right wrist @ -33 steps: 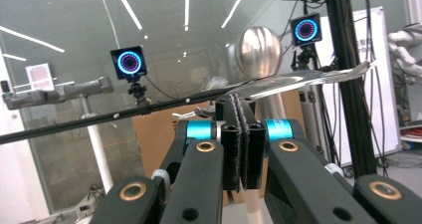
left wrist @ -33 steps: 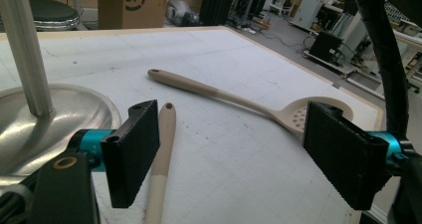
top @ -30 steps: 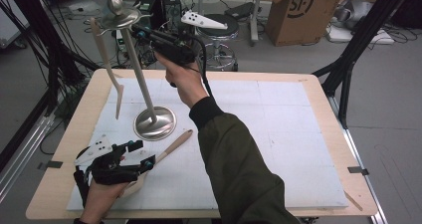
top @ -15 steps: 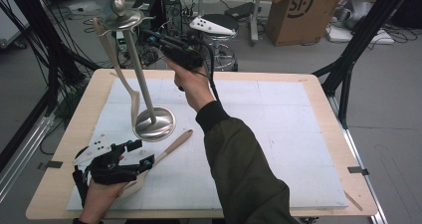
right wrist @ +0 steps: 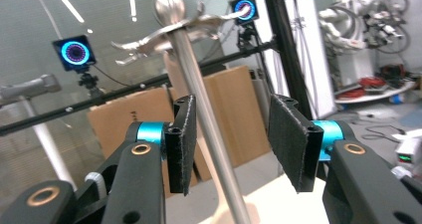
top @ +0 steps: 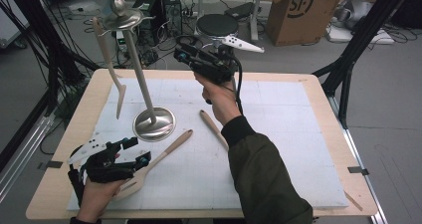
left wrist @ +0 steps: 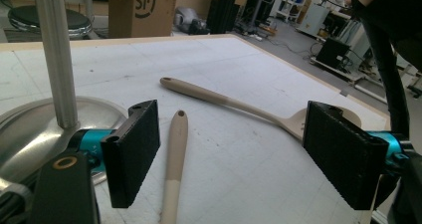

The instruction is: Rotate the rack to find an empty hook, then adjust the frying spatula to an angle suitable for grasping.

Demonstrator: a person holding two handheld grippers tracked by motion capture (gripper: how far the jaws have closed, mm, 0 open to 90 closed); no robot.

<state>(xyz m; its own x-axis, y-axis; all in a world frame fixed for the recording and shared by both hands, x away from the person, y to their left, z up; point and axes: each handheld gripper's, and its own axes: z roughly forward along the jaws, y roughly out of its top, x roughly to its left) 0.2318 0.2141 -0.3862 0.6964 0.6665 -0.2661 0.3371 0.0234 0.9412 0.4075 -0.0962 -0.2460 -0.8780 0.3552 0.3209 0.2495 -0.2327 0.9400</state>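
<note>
1. The right gripper is raised over the far side of the table; its jaws have just been opening and hold nothing.
2. In the right gripper view, the metal stand rises between those parted jaws, farther off.
3. A utensil hangs from the stand's top at far left.
4. The left gripper rests near left, jaws wide apart and empty, around the wooden spatula.
5. A wooden spoon lies just right of the stand's base.

Stand: we see shiny silver metal.
Spoons: pale beige wood.
Mat: white, faint grid.
Tabletop: light wood at its edges.
Gripper pads: black, teal collars.
</note>
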